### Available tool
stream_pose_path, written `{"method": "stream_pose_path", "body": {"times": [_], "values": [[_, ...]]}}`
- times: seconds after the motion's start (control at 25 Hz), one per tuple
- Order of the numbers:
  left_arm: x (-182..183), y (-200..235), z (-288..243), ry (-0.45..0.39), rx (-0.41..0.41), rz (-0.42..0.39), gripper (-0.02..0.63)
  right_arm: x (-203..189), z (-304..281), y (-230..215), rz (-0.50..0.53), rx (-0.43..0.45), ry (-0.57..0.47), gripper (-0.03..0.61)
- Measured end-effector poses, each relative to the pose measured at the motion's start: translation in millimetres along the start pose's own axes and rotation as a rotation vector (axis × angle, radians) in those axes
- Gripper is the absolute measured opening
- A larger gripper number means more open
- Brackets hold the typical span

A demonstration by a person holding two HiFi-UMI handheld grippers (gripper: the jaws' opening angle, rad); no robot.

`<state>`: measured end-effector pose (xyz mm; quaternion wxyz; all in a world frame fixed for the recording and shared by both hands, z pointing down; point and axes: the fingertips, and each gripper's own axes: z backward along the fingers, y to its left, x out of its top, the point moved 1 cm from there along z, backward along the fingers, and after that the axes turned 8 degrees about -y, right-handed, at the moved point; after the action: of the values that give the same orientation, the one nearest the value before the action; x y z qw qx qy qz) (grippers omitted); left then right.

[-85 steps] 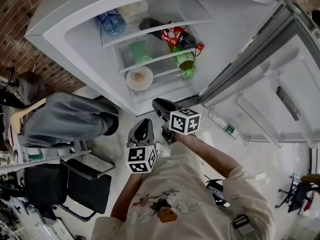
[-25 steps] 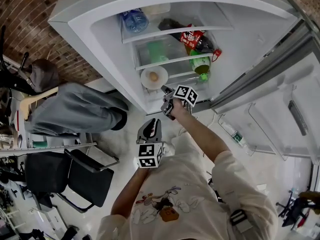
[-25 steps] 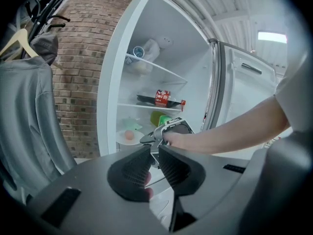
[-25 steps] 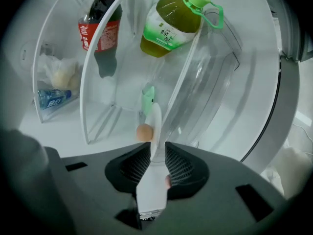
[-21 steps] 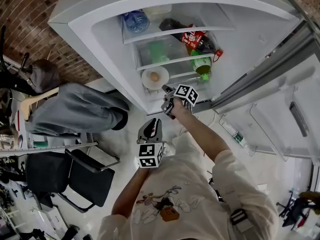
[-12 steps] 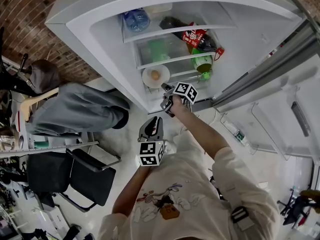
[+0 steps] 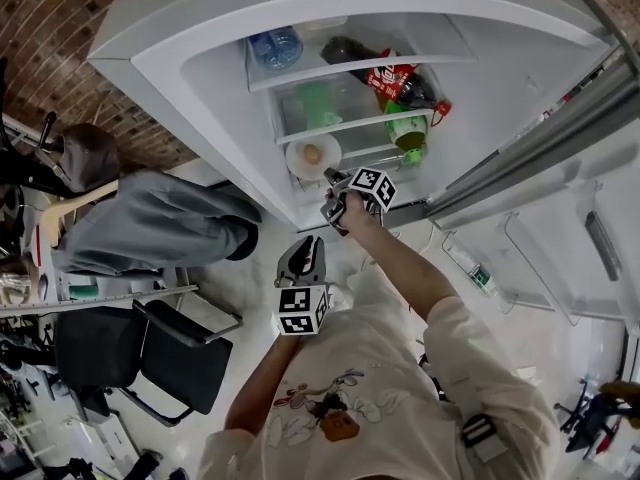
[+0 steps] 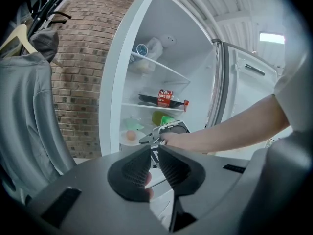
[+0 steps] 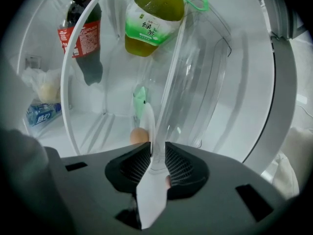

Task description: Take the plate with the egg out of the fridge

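Right gripper view: the right gripper [image 9: 157,155] pinches the plate [image 9: 147,119] by its rim, egg [image 9: 138,136] aboard, low in the fridge [image 7: 200,88]. The left gripper [image 8: 155,153] hangs closed, empty. I'd slide it out level.

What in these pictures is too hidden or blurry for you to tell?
- Right gripper view: the egg is partly hidden behind the right claw; the plate shows edge-on only.
- Head view: where claw meets plate is too small.
- Left gripper view: the water bottle label is too small.
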<state>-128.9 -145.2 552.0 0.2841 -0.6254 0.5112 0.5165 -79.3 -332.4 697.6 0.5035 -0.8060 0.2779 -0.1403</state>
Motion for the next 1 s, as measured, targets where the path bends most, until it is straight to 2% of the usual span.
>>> {"method": "stream_pose_path", "body": {"times": [0.16,0.68,0.76,1.0], "values": [[0.4,3.1,-1.4,-0.001,0.002,-0.004,0.055,0.6,-4.1,0.9,-0.02,-0.003,-0.01,0.075],[-0.1,9.3,-1.3,0.001,0.015,-0.022,0.055,1.2,-8.6,1.6,-0.086,0.069,-0.033,0.067],[0.7,9.6,-1.7,-0.002,0.018,-0.022,0.055,1.5,-8.9,5.2,-0.082,0.083,-0.036,0.025],[3.6,7.2,-0.4,-0.012,0.019,-0.034,0.055,2.7,-9.0,6.5,-0.079,0.073,-0.039,0.023]]}}
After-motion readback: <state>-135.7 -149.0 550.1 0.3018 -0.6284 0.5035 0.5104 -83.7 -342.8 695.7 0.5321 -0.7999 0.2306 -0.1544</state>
